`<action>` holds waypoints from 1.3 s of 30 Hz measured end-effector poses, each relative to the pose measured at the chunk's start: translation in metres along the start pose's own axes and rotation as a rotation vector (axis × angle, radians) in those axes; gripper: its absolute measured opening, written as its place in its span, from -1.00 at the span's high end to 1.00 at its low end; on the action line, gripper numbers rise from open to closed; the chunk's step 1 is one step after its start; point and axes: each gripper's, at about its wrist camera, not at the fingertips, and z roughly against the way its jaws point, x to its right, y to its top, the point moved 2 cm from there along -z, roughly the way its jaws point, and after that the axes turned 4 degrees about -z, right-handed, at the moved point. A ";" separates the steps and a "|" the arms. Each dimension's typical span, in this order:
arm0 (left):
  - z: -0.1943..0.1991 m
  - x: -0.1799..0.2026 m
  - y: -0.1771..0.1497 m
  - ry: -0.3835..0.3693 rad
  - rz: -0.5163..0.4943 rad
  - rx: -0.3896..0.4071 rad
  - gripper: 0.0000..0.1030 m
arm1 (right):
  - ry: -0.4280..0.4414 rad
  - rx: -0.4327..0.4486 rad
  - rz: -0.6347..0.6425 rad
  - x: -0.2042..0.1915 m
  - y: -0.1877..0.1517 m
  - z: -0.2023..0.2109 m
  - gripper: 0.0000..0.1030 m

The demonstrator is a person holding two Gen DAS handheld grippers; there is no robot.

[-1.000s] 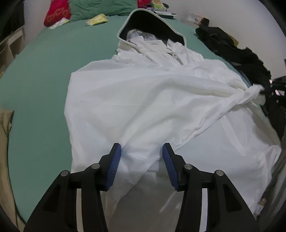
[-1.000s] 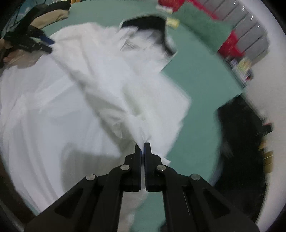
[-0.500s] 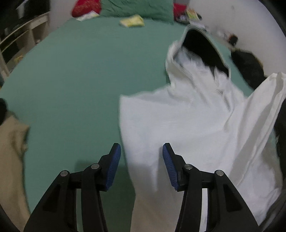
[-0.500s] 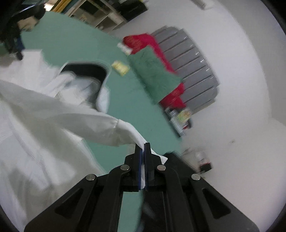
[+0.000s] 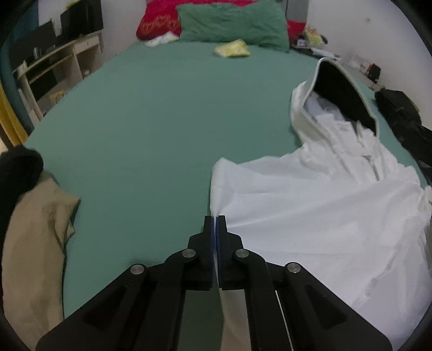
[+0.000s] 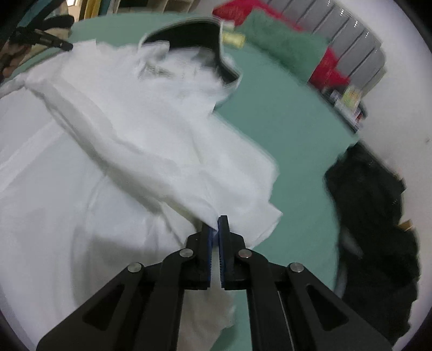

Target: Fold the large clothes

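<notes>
Bedding in green covers the whole bed [image 5: 151, 129], and the left wrist view runs across it from a beige garment [image 5: 32, 243] with a black item [image 5: 19, 172] at its upper end, both at the near left edge, to the white hooded garment [image 5: 310, 216] spread over the right half; a green pillow [image 5: 232, 21] and a red cushion [image 5: 159, 24] sit at the far end, with a small yellow item [image 5: 232, 50] just before them. Left gripper [image 5: 215, 218] has just closed its jaws and now pinches the garment's near left edge between its blue pads, the cloth pulling into a small peak at the fingertips; the dark-lined hood [image 5: 343, 91] lies open at the far right, beside a heap of black clothing [image 5: 402, 121]. Seen from the right wrist, the white garment [image 6: 94, 175] fills the left and centre, blurred; the right gripper [image 6: 215, 220] stands almost fully closed on a folded strip of white cloth, a sliver showing between the pads; black clothing [image 6: 372, 216] is piled at the right edge.
</notes>
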 end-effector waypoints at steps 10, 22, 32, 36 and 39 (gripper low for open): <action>0.046 0.015 -0.010 -0.127 0.012 0.022 0.21 | 0.218 0.013 -0.298 0.032 -0.028 0.039 0.11; 0.034 0.068 -0.062 -0.153 -0.141 -0.072 0.20 | 0.249 -0.164 -0.438 0.021 -0.016 -0.015 -0.11; 0.026 0.035 0.002 -0.146 -0.021 -0.002 0.19 | 0.171 0.115 -0.525 0.052 0.051 0.028 -0.24; 0.014 0.040 0.032 -0.175 0.020 0.032 0.19 | 0.288 0.157 -0.546 0.052 0.118 -0.021 -0.25; 0.000 0.046 0.051 -0.194 0.060 0.067 0.19 | 0.278 0.141 -0.578 0.048 0.150 -0.066 -0.25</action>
